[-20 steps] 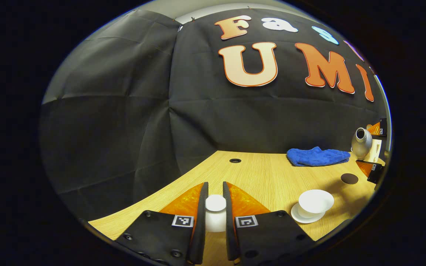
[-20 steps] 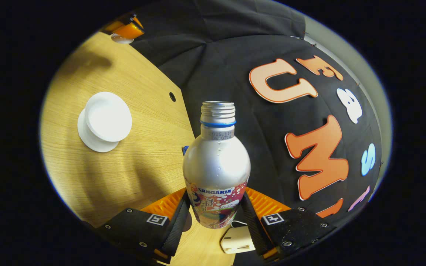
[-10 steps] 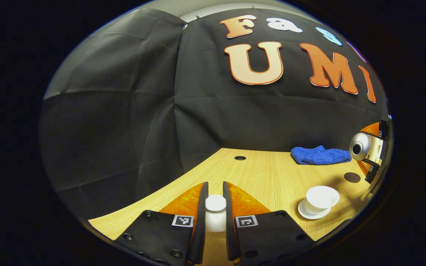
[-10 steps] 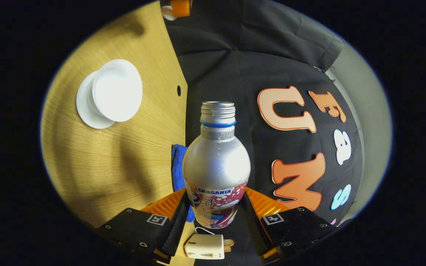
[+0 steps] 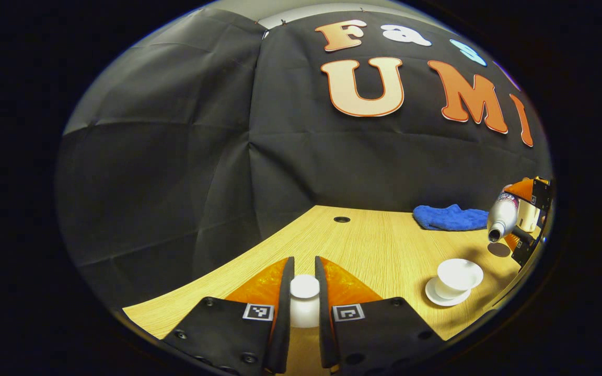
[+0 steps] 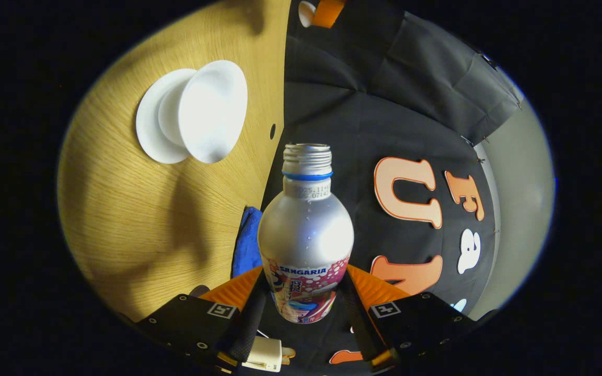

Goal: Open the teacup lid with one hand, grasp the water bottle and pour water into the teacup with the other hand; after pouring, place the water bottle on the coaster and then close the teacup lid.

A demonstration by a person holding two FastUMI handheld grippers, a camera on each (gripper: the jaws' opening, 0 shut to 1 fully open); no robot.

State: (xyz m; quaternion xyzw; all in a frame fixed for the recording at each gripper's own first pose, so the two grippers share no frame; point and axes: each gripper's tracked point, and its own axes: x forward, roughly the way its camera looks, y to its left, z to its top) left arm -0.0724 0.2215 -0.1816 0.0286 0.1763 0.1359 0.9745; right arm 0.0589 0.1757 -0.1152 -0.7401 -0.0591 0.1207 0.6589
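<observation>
One teacup (image 5: 458,278) – one bottle (image 6: 306,235) – one lid (image 5: 304,300) – one cloth (image 5: 450,217).

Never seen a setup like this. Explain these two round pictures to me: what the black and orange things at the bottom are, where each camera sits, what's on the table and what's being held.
A person holds a pair of two-finger tongs in each hand, with a wide-angle camera riding on each pair, looking along its fingers.

In the left gripper view, the left tongs are shut on the white teacup lid, lifted off to the side. On the wooden table sit the open teacup on its saucer, a blue cloth and a dark round coaster.

In the right gripper view, which is rolled sideways, the right tongs grip the silver water bottle, uncapped. The left gripper view shows that bottle tipped mouth-down above and beyond the cup; no water is visible.
</observation>
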